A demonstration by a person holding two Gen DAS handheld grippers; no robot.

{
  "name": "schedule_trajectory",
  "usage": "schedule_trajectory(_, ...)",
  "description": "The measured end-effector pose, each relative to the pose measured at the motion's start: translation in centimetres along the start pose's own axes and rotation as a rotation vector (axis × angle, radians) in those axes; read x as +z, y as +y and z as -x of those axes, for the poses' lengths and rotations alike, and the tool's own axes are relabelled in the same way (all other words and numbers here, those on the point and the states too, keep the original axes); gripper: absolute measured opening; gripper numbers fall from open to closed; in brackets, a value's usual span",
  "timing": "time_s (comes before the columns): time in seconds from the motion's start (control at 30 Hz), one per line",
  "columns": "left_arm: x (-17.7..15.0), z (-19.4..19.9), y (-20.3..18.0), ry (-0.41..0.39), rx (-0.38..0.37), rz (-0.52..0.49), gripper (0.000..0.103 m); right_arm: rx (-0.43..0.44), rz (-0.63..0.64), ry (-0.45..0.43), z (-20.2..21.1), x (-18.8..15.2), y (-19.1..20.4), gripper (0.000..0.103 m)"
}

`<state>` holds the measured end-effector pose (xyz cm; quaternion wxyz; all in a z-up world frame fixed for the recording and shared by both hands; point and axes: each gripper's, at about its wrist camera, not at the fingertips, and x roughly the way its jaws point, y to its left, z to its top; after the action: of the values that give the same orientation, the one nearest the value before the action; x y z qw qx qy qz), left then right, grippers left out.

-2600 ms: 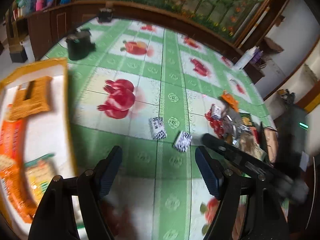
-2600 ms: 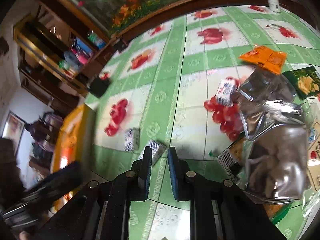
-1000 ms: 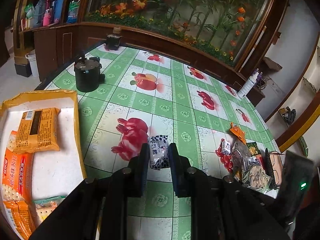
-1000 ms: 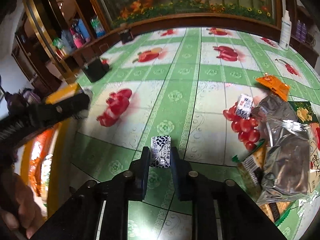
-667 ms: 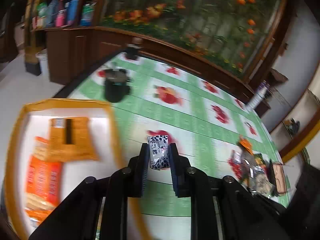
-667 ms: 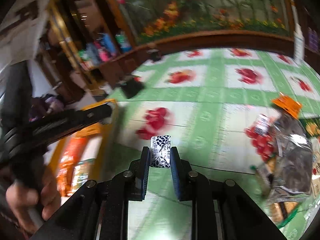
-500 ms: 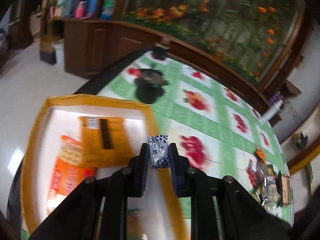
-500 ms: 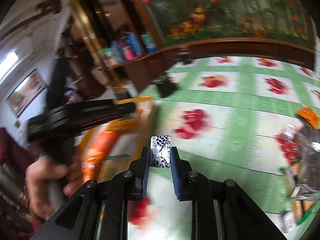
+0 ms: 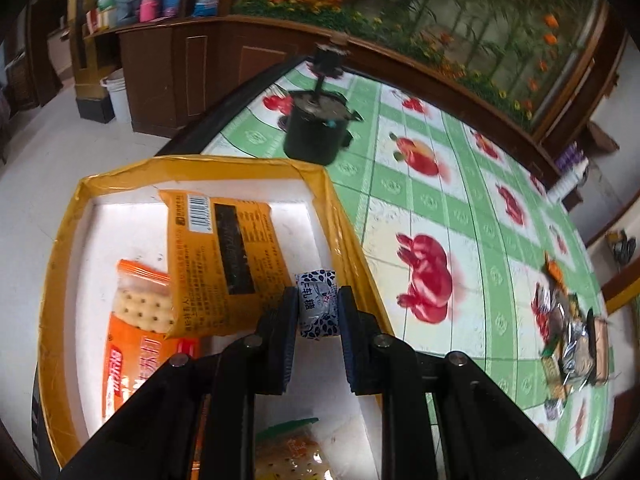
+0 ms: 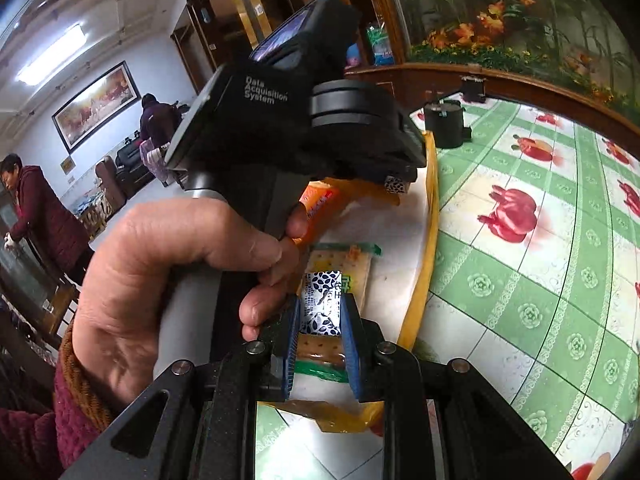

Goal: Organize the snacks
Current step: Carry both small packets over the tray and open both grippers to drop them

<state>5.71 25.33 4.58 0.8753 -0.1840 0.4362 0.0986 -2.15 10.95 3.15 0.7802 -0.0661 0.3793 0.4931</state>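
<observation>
- Left wrist view, left half of the frame: a yellow-rimmed tray with a white floor holds an orange packet lying partly over a cracker pack.
- At lower centre the left gripper has its fingers closed tight on a small blue-and-white candy, held above the tray's right edge.
- To the right, the green fruit-print surface carries a black pot at upper centre and a snack pile at far right.
- Right wrist view, left: a hand grips the left gripper's black handle over the tray.
- At lower centre the right gripper has its fingers pressed on a second candy, above a green-edged cracker pack in the tray.
- The green surface fills the right.
</observation>
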Motion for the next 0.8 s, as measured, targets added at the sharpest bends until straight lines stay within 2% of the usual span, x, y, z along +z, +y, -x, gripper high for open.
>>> schedule_trajectory(0.1,-0.21,-0.19,-0.05,0.007,0.019,-0.010,0.019,-0.013,0.010,0.004,-0.16,-0.21,-0.17,0.023)
schedule_trajectory(0.37,-0.29,-0.23,0.09,0.013,0.010,-0.006,0.021,-0.026,0.007,0.018,-0.53,-0.34,-0.43,0.023)
schedule_trajectory(0.53,-0.32,-0.27,-0.14,0.014,0.003,-0.012,0.030,-0.027,0.008,0.021,-0.55,-0.33,-0.46,0.025)
schedule_trajectory(0.6,-0.34,-0.19,-0.13,0.012,0.004,-0.011,0.031,-0.022,0.005,0.020,-0.45,-0.28,-0.48,0.029)
schedule_trajectory(0.8,-0.20,0.19,-0.13,-0.005,-0.005,0.007,0.037,-0.027,-0.003,0.002,0.15,-0.21,-0.64,0.031)
